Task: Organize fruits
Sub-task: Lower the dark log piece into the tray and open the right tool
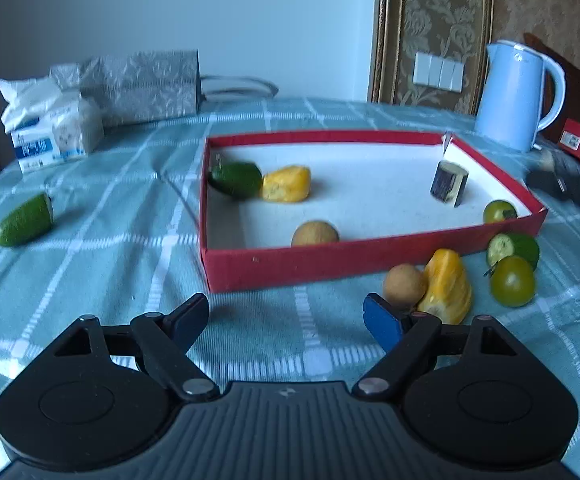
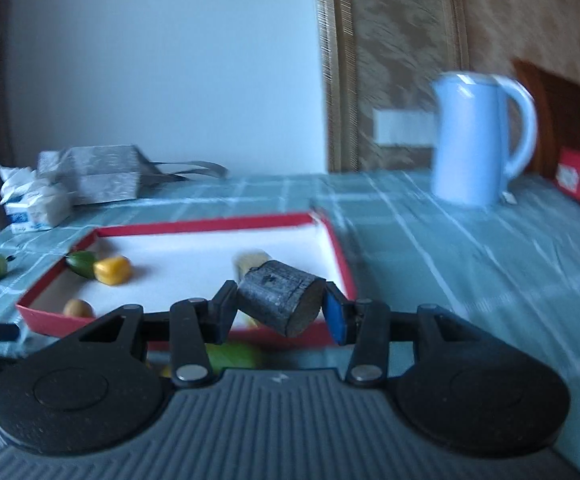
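Over the red tray's (image 2: 339, 254) three-o'clock edge, the right gripper (image 2: 280, 308) clamps a dark sugarcane piece (image 2: 280, 300), best lowered gently; the left gripper (image 1: 286, 320) gapes wide.

The right gripper (image 2: 280, 310) holds a dark log piece (image 2: 280, 302) tight between its 2 fingers. Behind it sits a red box (image 2: 194, 224) with a white floor. In the box are a green fruit (image 2: 82, 263), a yellow fruit (image 2: 112, 270) touching it, and a round brown fruit (image 2: 77, 308). A blue kettle (image 2: 475, 138) stands far back on the checked cloth (image 2: 449, 264).
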A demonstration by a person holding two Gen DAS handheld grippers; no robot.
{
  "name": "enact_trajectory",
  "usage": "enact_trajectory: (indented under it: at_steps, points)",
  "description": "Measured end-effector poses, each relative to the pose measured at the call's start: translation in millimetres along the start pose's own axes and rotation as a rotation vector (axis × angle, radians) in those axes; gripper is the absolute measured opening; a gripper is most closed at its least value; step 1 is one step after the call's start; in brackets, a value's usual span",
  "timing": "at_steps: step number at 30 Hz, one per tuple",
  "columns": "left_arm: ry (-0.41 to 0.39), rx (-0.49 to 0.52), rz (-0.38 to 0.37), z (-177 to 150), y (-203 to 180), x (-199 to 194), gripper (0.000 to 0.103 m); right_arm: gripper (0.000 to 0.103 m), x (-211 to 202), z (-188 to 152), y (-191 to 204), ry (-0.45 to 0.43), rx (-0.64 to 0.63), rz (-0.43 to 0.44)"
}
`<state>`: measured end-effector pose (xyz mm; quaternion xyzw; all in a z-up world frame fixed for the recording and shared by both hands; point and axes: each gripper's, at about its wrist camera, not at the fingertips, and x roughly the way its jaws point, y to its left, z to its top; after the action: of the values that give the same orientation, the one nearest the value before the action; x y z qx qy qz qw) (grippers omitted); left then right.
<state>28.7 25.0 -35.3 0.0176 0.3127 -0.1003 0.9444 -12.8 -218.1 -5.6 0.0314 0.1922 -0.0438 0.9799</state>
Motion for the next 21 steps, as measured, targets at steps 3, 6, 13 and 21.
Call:
enact_trajectory:
  at_steps: [3,6,13,21]
  points:
    - [-0.001,0.007,0.017,-1,0,1,0.085,0.043,21,18,21,0.021,-0.053,0.022]
    - [-0.002,0.026,0.030,-2,-3,1,0.085,0.043,51,31,38,0.088,-0.079,0.054]
    - [0.002,0.029,0.024,-2,-7,2,0.088,0.043,110,33,76,0.234,-0.166,0.055]
    - [0.006,0.026,0.016,-1,-5,2,0.090,0.050,133,27,95,0.300,-0.214,0.027]
